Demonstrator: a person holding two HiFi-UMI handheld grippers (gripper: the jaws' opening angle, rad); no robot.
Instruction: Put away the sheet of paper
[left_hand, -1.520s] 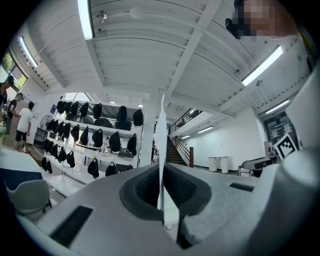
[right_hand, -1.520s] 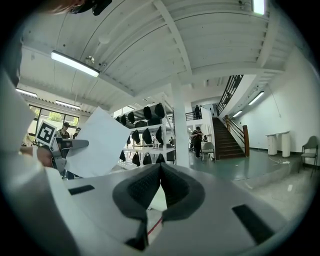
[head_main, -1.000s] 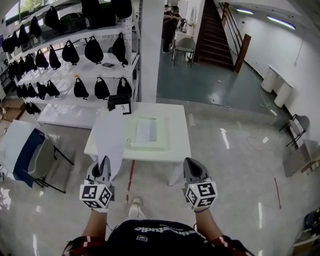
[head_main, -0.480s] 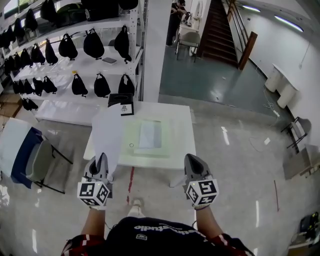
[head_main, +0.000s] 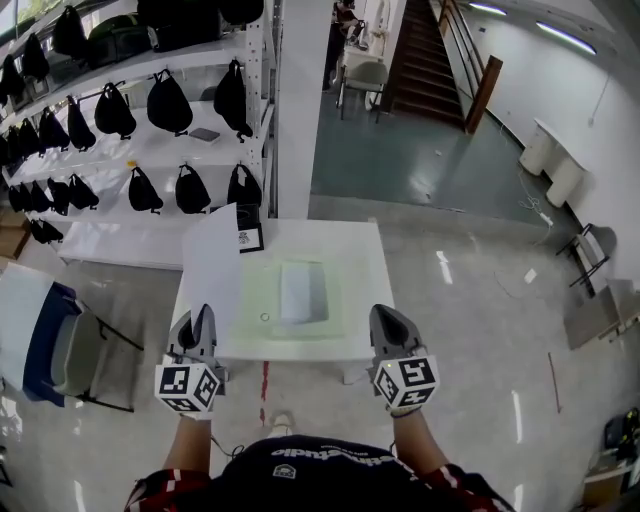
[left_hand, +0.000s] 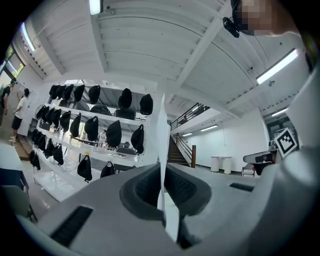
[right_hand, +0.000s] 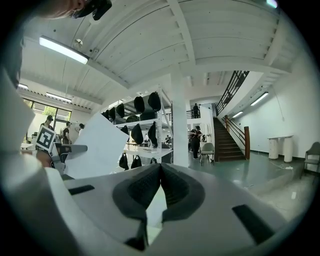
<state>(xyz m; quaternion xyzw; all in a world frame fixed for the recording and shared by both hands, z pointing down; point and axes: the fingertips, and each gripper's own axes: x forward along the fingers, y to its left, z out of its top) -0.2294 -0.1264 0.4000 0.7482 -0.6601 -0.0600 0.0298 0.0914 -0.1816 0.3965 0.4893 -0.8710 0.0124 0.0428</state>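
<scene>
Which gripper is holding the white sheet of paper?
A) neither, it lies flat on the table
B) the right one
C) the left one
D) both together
C: the left gripper has its jaws shut on the edge of the sheet of paper, which sticks up from it, while the right gripper is shut with nothing between its jaws.

Left gripper (head_main: 205, 312) and right gripper (head_main: 385, 312) held forward, level, jaws closed.
</scene>
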